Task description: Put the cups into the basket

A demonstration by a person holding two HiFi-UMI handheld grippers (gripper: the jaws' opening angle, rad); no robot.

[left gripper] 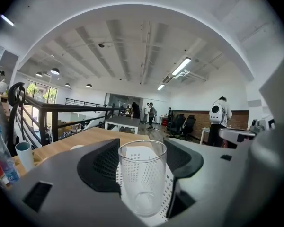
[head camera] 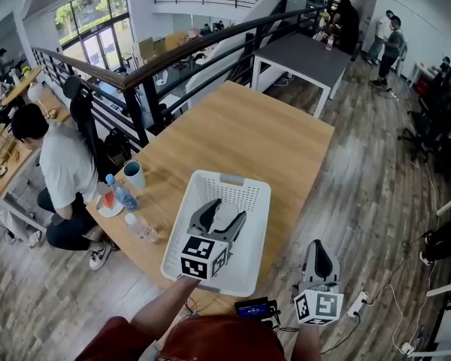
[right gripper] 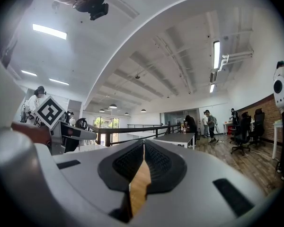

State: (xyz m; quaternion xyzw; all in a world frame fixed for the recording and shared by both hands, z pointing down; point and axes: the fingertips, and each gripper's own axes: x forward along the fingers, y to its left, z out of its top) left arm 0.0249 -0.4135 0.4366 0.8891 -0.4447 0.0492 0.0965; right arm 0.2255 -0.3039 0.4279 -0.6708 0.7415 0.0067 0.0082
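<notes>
**Nearest the camera.** The right gripper (head camera: 319,248) sits beyond the near right edge of the light wooden table (head camera: 248,126). Its jaws are closed together with nothing between them. The right gripper view shows only a narrow strip of wood through the slit below the pads.

**Just beyond, left of centre.** The left gripper (head camera: 225,213) is over the white perforated plastic basket (head camera: 252,201), which lies near the table's front edge. Its jaws clamp a clear, upright plastic cup (left gripper: 142,178), one dark ribbed pad against each side. In the left gripper view the basket's white hole pattern shows through the cup wall. Whether the cup's base touches the basket floor cannot be told.

**Left of the basket, along the table's left edge.**
- A clear plastic water bottle (head camera: 141,228) lies nearest.
- A bottle with a blue cap and label (head camera: 121,192) stands next.
- It is just beside a small white saucer (head camera: 107,207) that holds something orange.
- A pale teal mug (head camera: 134,174) stands upright a little further on, well apart from the basket.

**Beyond the table's left edge.** A seated person in a white shirt (head camera: 60,168) faces away.

**Far field.** A dark metal railing with a wooden handrail (head camera: 173,59) runs behind the table. A grey rectangular table (head camera: 304,55) stands further on, with people standing near it.
</notes>
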